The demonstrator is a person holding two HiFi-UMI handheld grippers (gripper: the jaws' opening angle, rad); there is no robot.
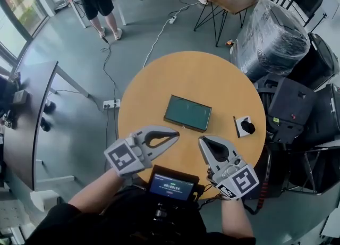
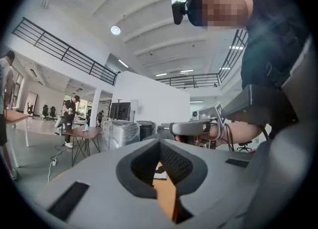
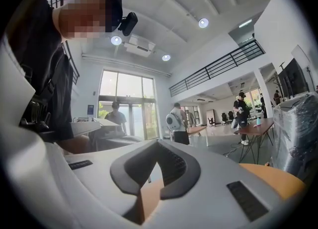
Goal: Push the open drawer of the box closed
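A flat dark green box (image 1: 187, 112) lies in the middle of the round wooden table (image 1: 159, 79); from above I cannot tell how its drawer stands. My left gripper (image 1: 177, 132) hovers over the table's near edge, just left of the box's front, jaws shut with nothing between them. My right gripper (image 1: 202, 141) hangs just right of it, also shut and empty. In the left gripper view the jaws (image 2: 160, 141) meet at the tip, with the right gripper (image 2: 196, 127) beyond. The right gripper view shows its own jaws (image 3: 158, 142) shut over the tabletop (image 3: 278, 181).
A white card with a small black object (image 1: 244, 126) lies on the table right of the box. A screen device (image 1: 171, 185) sits at my chest. Wrapped chairs (image 1: 273, 34) crowd the right side, a grey table (image 1: 29, 121) stands left, and a power strip (image 1: 111, 103) lies on the floor.
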